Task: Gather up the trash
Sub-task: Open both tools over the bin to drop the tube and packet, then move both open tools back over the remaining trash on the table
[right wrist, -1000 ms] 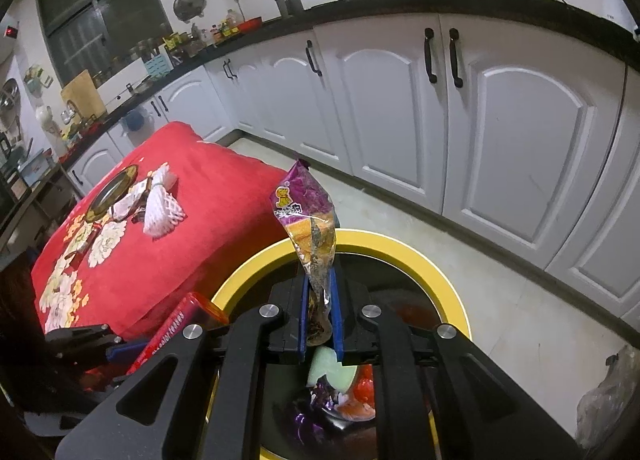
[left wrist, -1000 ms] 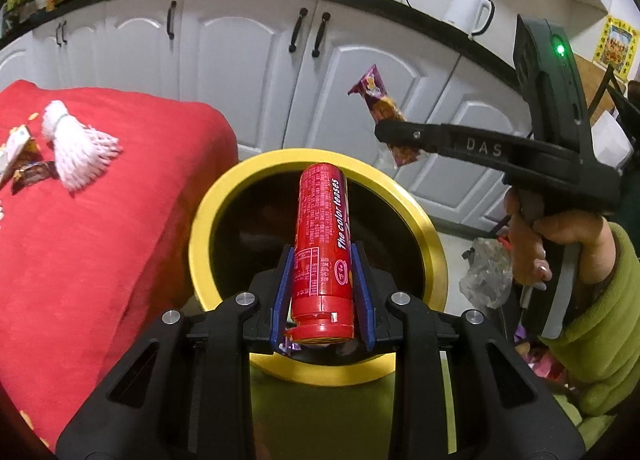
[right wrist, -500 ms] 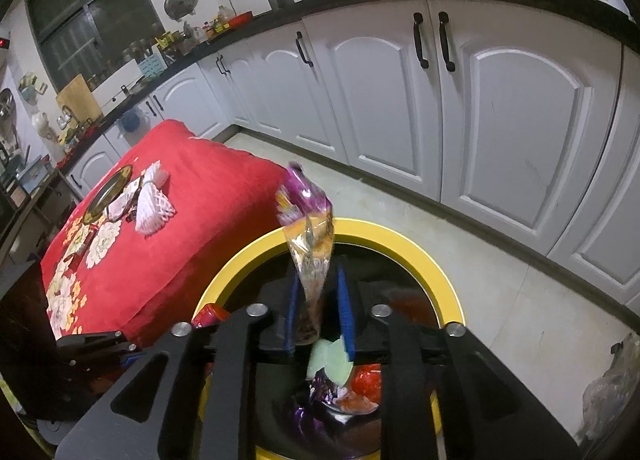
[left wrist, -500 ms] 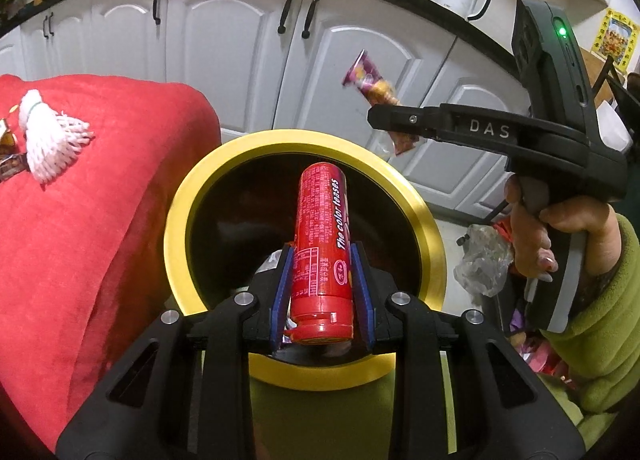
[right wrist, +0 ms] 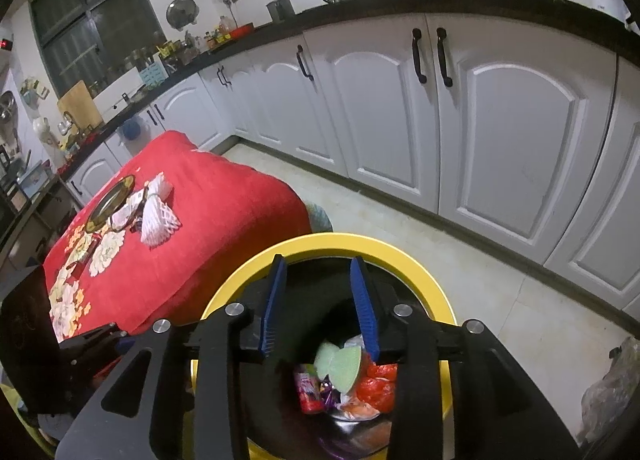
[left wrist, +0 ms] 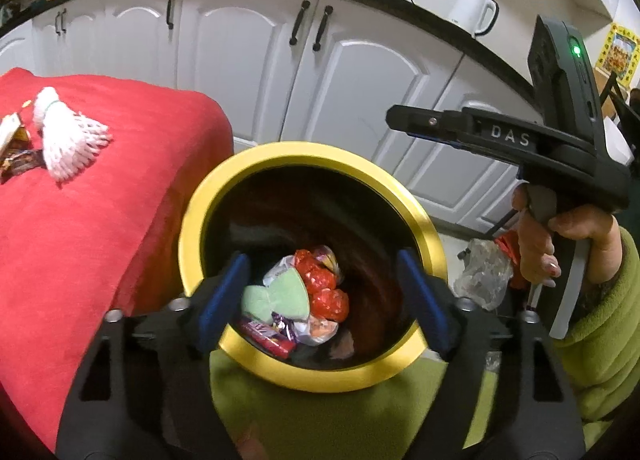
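One yellow-rimmed bin [left wrist: 308, 374] stands on the floor beside the red-covered desk [left wrist: 80, 244], its bottom holding the trash [left wrist: 304, 300] – a green piece, red wrappers and a purple one among them. Two tools hang over its mouth: the left tool [left wrist: 324, 292] has just been opening and gapes wide, nothing between its blue pads; the right tool [right wrist: 318, 308], also just opening, stands partly apart and bare. One white foam net [left wrist: 68, 139] lies on the desk beside a few wrappers [left wrist: 16, 147].
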